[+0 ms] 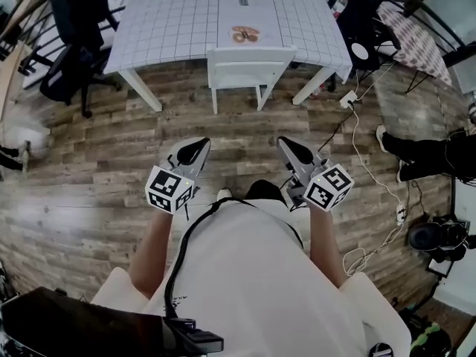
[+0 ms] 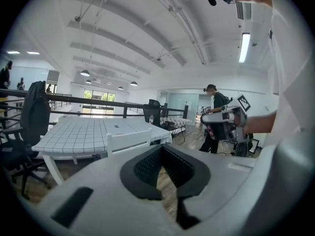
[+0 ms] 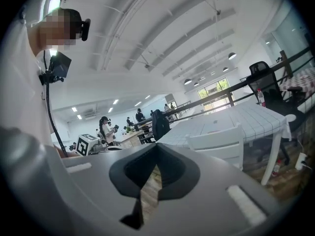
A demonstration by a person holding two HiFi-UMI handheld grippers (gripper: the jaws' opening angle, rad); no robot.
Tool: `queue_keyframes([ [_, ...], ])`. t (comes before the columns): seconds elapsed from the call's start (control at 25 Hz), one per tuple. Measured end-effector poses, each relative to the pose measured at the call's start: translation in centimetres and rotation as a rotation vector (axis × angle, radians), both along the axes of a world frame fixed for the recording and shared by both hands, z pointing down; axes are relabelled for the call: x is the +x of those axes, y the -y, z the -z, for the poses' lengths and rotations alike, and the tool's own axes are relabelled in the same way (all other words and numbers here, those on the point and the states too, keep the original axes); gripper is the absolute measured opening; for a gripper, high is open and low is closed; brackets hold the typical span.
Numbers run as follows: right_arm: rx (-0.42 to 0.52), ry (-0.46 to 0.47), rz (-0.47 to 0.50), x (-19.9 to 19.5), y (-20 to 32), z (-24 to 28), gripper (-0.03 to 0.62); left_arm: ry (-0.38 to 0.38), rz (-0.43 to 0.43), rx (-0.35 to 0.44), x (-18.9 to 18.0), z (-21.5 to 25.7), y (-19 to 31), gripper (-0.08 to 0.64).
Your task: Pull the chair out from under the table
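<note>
A white chair (image 1: 249, 65) stands tucked under the near edge of a table (image 1: 178, 21) covered with a white grid cloth; its backrest faces me. Both grippers hover over the wooden floor, well short of the chair and touching nothing. My left gripper (image 1: 199, 146) is shut and empty, and so is my right gripper (image 1: 286, 144). In the left gripper view the closed tips (image 2: 162, 146) point toward the chair back (image 2: 129, 140). In the right gripper view the closed tips (image 3: 157, 144) sit left of the chair (image 3: 216, 144).
A black office chair (image 1: 71, 65) with a jacket stands left of the table. White cables (image 1: 364, 162) and a power strip (image 1: 348, 99) lie on the floor to the right, near another person's legs (image 1: 424, 155). A round-printed item (image 1: 243, 33) lies on the table.
</note>
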State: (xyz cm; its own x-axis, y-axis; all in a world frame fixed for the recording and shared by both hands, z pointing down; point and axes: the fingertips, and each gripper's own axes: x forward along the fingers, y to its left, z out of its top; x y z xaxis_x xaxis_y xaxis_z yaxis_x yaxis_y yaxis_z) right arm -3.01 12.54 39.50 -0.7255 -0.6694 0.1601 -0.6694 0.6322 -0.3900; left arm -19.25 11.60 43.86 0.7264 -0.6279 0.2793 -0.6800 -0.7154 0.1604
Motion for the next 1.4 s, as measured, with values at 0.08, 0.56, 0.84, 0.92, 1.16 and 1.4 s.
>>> queue_keyframes([
  [0.08,-0.014,0.017,-0.002,-0.5,0.0,0.0,0.006,-0.001,0.000,-0.003,-0.5,-0.3,-0.1,0.006],
  [0.56,-0.011,-0.033,0.023,-0.9,2.1,-0.4,0.006,-0.013,0.005,-0.003,-0.2,-1.0,0.9,0.006],
  [0.84,-0.005,-0.008,0.033,1.3,5.7,-0.8,0.006,0.016,0.022,-0.005,1.3,-1.3,4.1,0.006],
  [0.92,-0.008,0.000,0.041,2.0,7.3,-1.1,0.006,0.025,0.025,-0.004,2.1,-1.2,5.7,0.006],
  [1.16,-0.021,0.027,0.061,4.9,12.7,-1.4,0.006,0.067,0.026,-0.005,5.7,-0.8,11.2,0.006],
  [1.4,-0.027,0.039,0.096,8.4,19.7,-0.9,0.006,0.091,0.034,-0.007,9.7,0.1,17.6,0.006],
])
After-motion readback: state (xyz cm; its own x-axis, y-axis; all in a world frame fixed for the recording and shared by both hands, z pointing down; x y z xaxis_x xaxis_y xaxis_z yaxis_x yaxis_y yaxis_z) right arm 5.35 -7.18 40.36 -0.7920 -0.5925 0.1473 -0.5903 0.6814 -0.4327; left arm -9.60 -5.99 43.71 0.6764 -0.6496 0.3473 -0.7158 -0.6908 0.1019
